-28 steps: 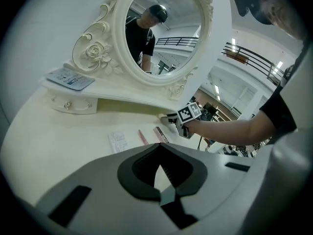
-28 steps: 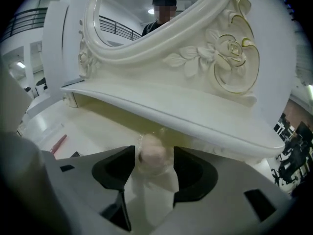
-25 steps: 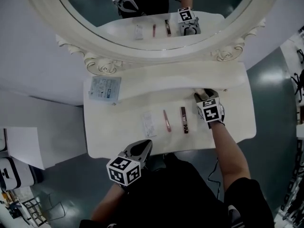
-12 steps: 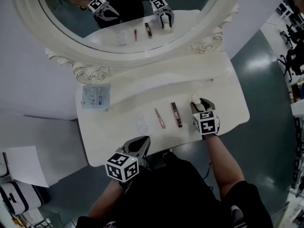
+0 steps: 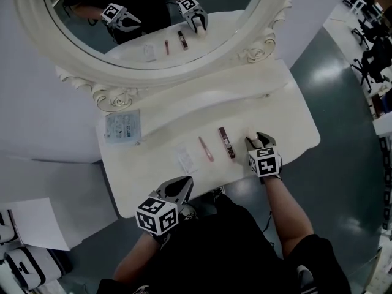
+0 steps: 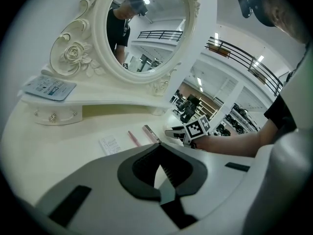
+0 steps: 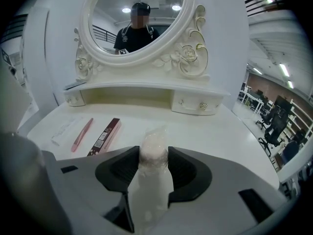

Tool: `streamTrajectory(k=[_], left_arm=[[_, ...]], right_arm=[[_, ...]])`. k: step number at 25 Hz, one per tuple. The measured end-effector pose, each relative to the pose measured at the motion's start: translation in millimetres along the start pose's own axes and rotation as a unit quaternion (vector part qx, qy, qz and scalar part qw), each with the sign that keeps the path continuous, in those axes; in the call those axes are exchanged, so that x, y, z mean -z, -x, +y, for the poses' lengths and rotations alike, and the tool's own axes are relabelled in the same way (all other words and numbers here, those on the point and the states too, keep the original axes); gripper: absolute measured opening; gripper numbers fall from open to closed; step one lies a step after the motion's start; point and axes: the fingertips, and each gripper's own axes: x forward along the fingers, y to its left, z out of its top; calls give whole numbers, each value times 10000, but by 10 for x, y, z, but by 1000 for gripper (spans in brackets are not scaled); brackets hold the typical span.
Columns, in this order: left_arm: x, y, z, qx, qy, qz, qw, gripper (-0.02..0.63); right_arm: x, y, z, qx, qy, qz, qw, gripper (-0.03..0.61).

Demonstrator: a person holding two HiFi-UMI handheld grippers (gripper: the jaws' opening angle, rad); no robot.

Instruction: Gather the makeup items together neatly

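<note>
Right gripper (image 5: 259, 141) is clamped on a small pale pink wrapped puff (image 7: 153, 153); its jaws have just been closing with that puff between them, and the pads now press on both its sides. It sits low at the right of the desk (image 5: 294, 124), near the front edge, though whether the puff rests on the top or hangs just over it is not clear. To its left lies a row: a dark red box (image 5: 226, 143) just beside, then a pink stick (image 5: 206, 149), then a pale sachet (image 5: 184, 158), all roughly parallel. Left gripper (image 5: 187, 184) is closed on nothing and hovers at the near edge, left of the row. The step in hand looks like bringing the puff in to join the row. Next it likely needs setting down just right of the box, lined up with it and not nudging it, before the jaws let go. A blue-and-white packet (image 5: 122, 126) on the raised shelf at far left lies well apart and probably has to be fetched afterwards
</note>
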Motion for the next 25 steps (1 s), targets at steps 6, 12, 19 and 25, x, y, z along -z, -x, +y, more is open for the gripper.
streamTrajectory(k=[6,12,19,25], left_arm=[[11,51,40,-58,9,-31,10000,9],[39,85,37,-101,46,-50,9999,9],[69,186,23,-139,10,-125,9998,9],[65,353,-18,-144,-80,-248,9996,9]], right_arm=[[28,-82,-4,-60,35,99,9999,199],[44,-107,-3,-145,87,132,9998,199],[67,-103,25,-218,158,206,9994,227],[-45,147,17,-168,-70,-186,9997,255]])
